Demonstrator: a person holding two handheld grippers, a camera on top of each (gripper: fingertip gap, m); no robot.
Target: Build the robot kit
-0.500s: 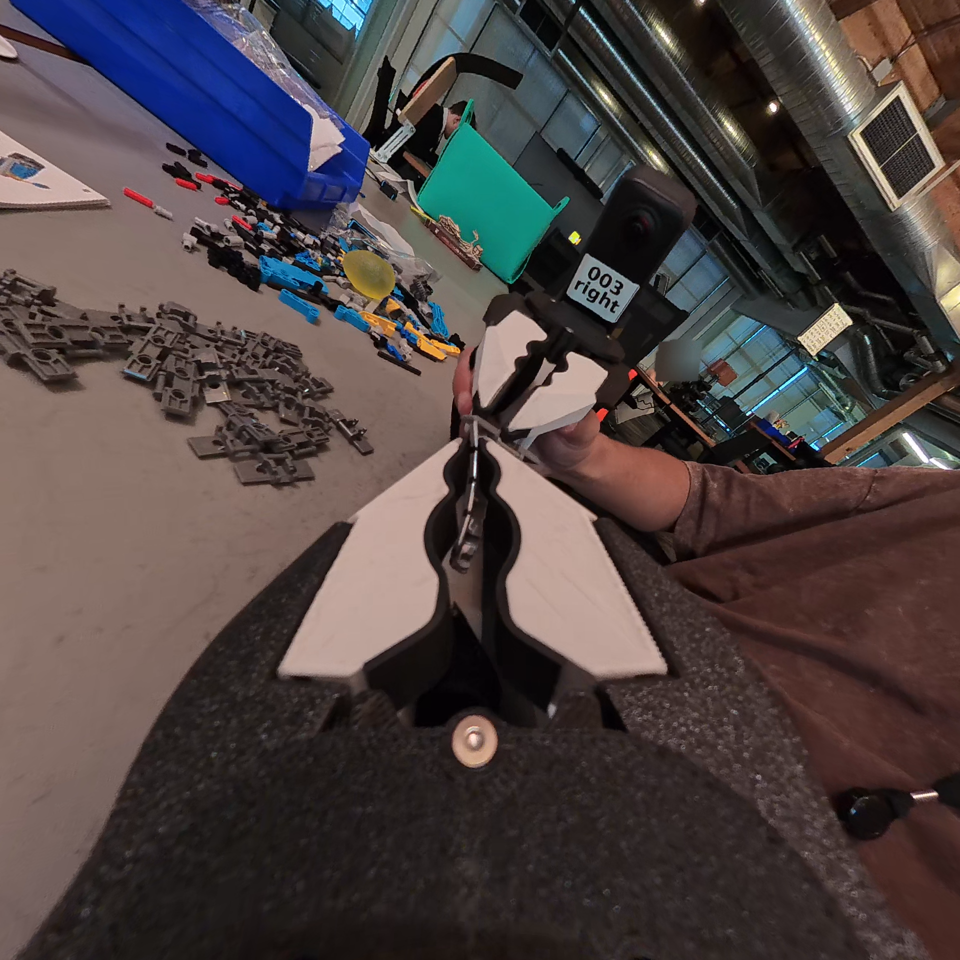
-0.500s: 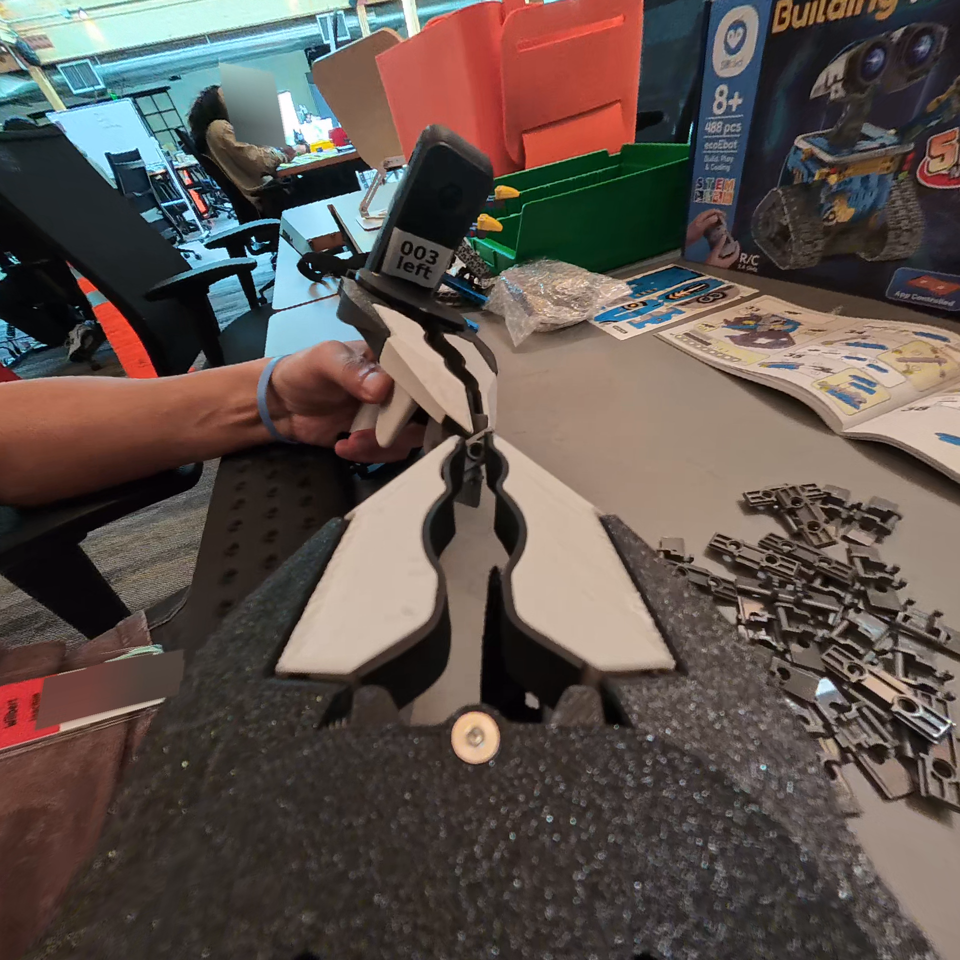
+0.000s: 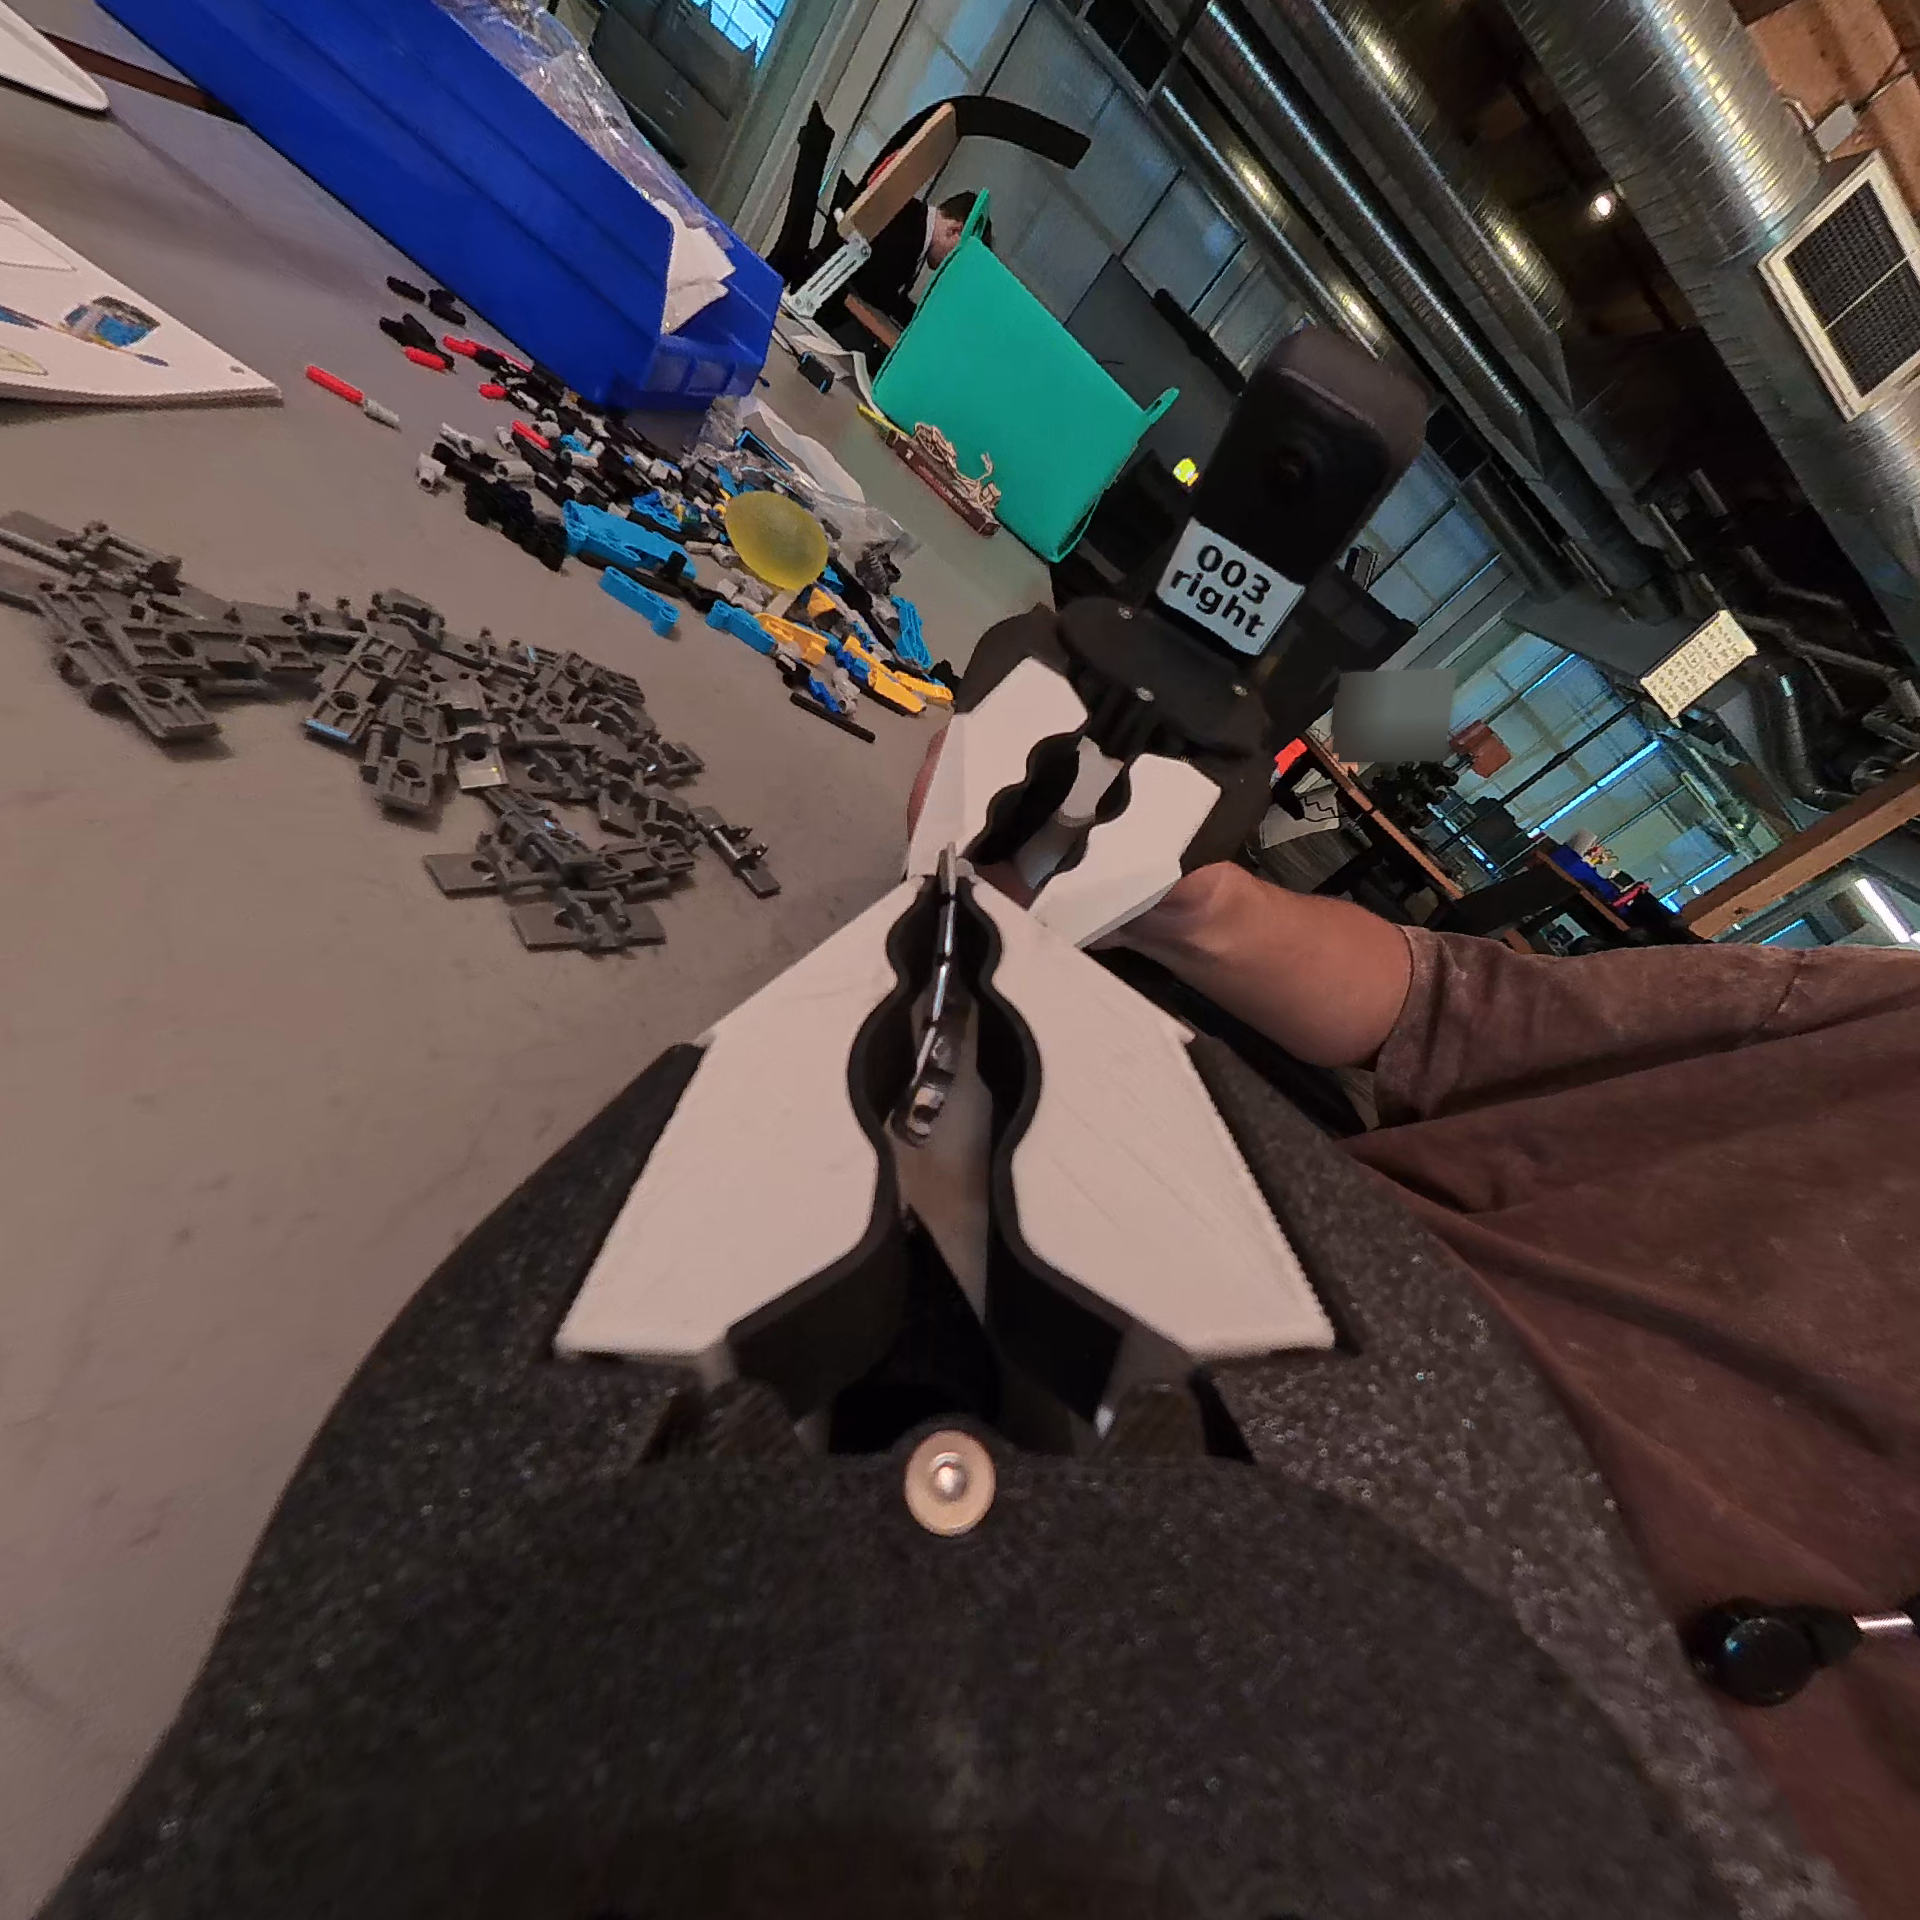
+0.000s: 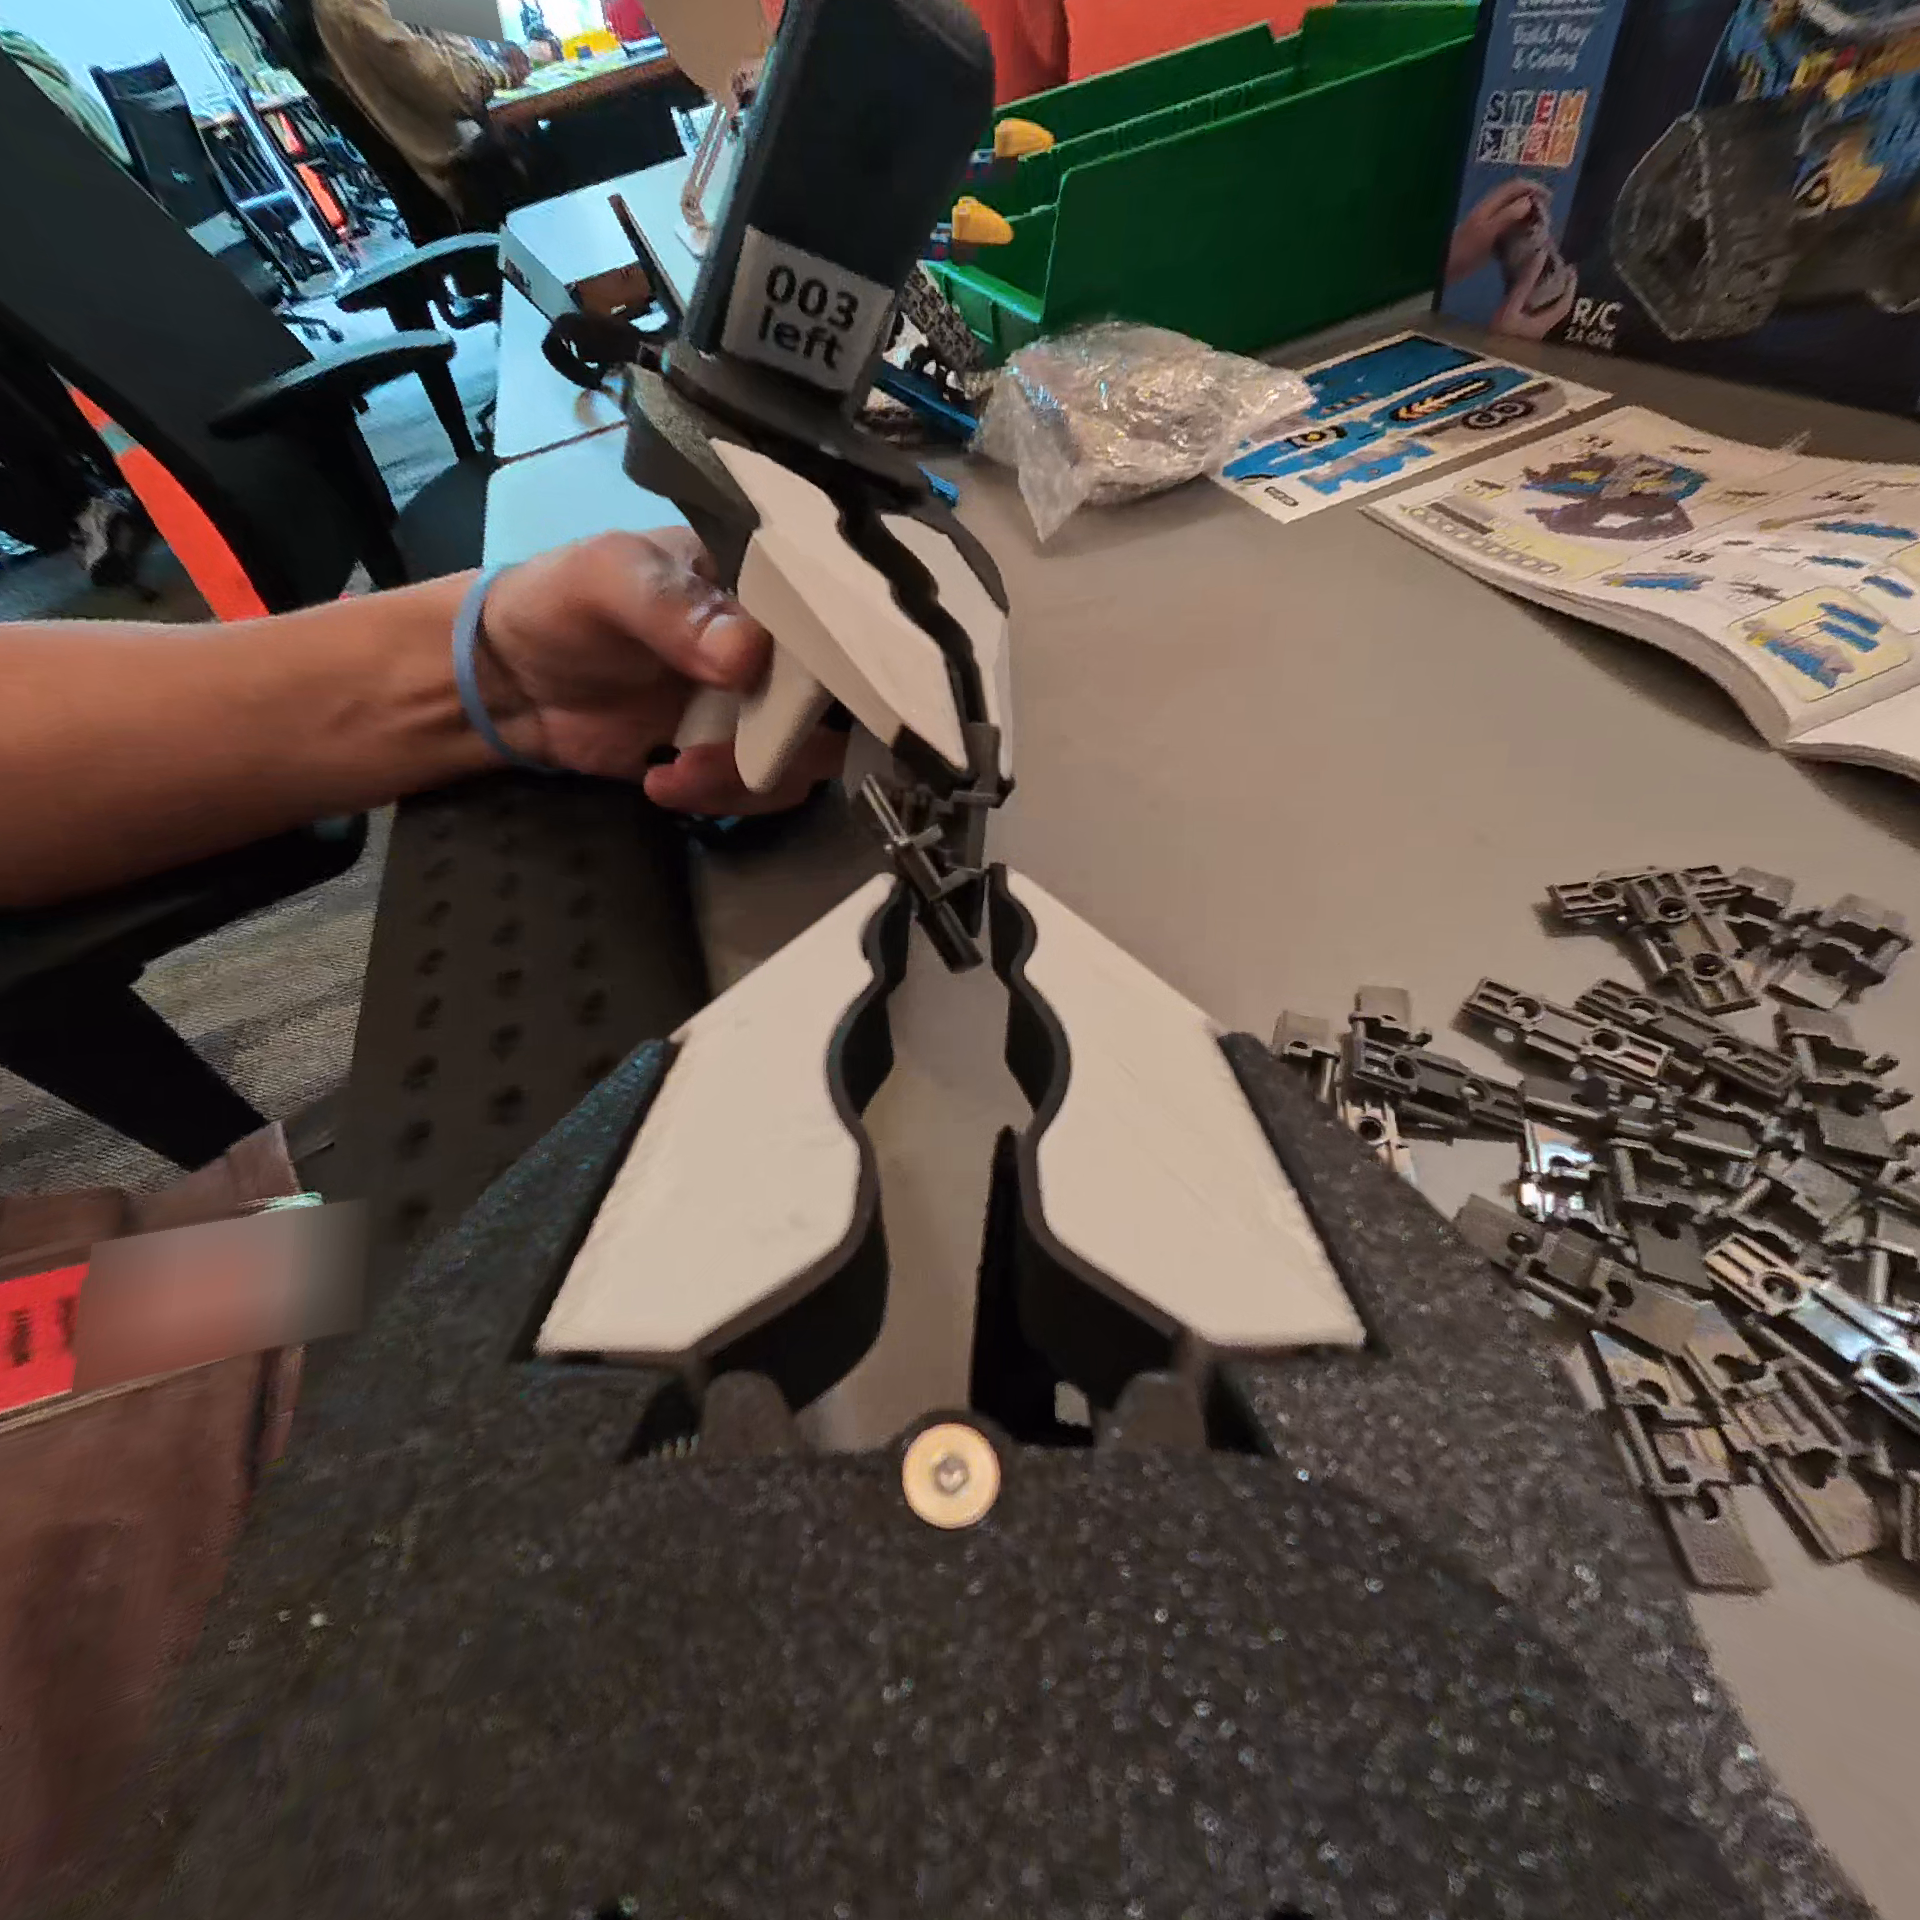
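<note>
Left claw (image 3: 948, 883): fingers drawn together at the tips, pinching a thin grey track piece (image 3: 935, 1023) that runs back along the slot between them. In the right wrist view the same claw (image 4: 977, 764) hangs tip-down at 12 o'clock, a small cluster of grey linked parts (image 4: 930, 831) projecting below its tips.

Right claw (image 4: 940, 894): fingers parted by a narrow gap. A dark pin-like end of that cluster (image 4: 948, 930) sits within the gap; whether the pads press on it cannot be told. In the left wrist view the right claw (image 3: 1003, 868) meets the left claw's tips at 12 o'clock, a hand (image 3: 1236, 935) behind it.

Surroundings, left wrist view: grey table (image 3: 208, 1091); loose pile of grey track pieces (image 3: 395, 727) at 10 o'clock, well apart from the claws; mixed blue, black and yellow parts (image 3: 675, 561) beyond it, with a translucent yellow dome (image 3: 777, 535) among them; blue bin (image 3: 468, 177) at 11 o'clock; green bin (image 3: 997, 436) at 12 o'clock; booklet corner (image 3: 114, 343) at the left edge.

Surroundings, right wrist view: grey pile (image 4: 1662, 1174) at 3 o'clock; open instruction booklet (image 4: 1704, 561) at 2 o'clock; sticker sheet (image 4: 1392, 426) and crumpled plastic bag (image 4: 1132, 405) at 1 o'clock; green tray (image 4: 1247, 208) and toy box (image 4: 1704, 166) behind them; a hand (image 4: 613, 665) with a blue wristband grips the left claw's handle at 10 o'clock
</note>
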